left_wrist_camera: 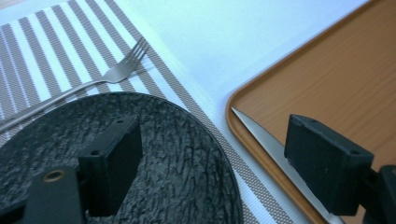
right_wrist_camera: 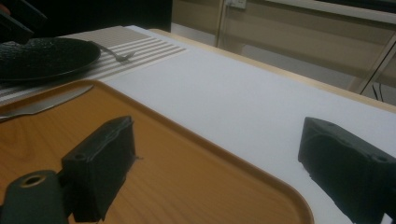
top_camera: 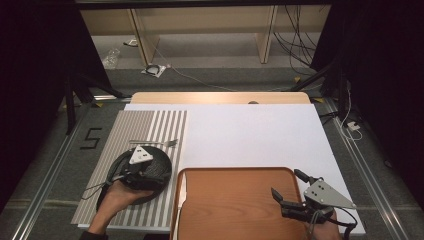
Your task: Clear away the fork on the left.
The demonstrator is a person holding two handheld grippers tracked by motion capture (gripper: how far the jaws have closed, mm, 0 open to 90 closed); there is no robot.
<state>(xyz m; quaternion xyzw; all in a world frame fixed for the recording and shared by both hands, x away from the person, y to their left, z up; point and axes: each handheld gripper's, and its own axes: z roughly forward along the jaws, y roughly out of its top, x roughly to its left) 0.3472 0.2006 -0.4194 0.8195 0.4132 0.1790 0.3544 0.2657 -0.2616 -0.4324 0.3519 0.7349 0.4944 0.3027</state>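
Knife (left_wrist_camera: 261,135) lies along the tray's (top_camera: 235,172) left edge, at three o'clock from your left gripper (top_camera: 131,172), blade toward twelve. Your jaws gape empty over the black plate (top_camera: 162,159); that hand is nearer.

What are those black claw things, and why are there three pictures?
Those claws are grippers, hand tools with two jaws, and a person holds one in each hand. The big picture looks down from above the table. The other two come from small cameras riding on each gripper, looking out along its jaws.

The left gripper hangs open over a black plate on a striped placemat. A fork lies beside the plate. The right gripper is open too, over a brown wooden tray. A knife lies along the tray's edge. Neither gripper holds anything right now.
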